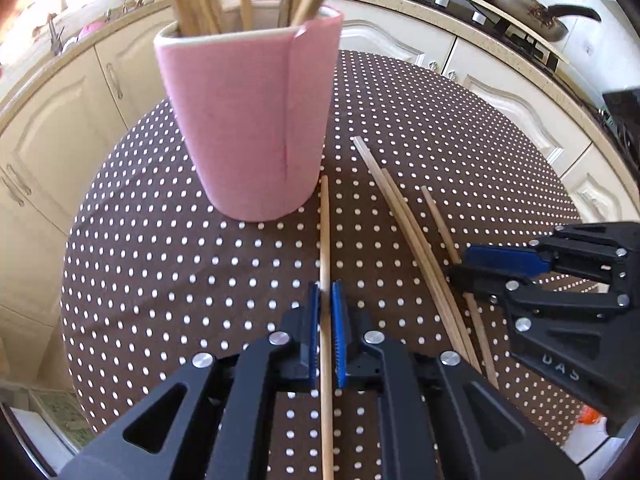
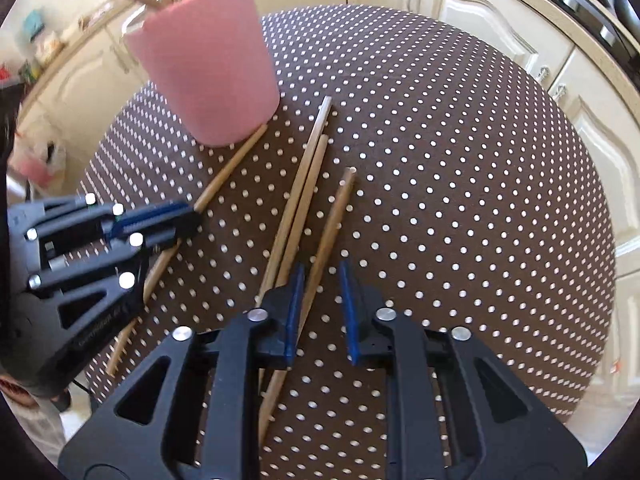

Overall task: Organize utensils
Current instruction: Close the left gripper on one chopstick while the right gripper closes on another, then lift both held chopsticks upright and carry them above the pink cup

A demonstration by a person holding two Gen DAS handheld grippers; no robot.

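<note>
Left wrist view, left to right: pink holder (image 1: 248,120) upper left on the dotted surface (image 1: 160,264), wooden sticks standing in it; left gripper (image 1: 326,308) bottom centre, jaws nearly together around a single chopstick (image 1: 325,240) whose far tip is just beside the holder base. Right of it lie three loose chopsticks (image 1: 416,232). Right gripper (image 1: 460,268) enters at right edge; right wrist view shows its jaws apart, straddling the rightmost chopstick (image 2: 334,220) lower centre.

Utensil tops in pink cup (image 1: 248,120) cropped by frame, chopstick (image 1: 326,360) partly behind tool
</note>
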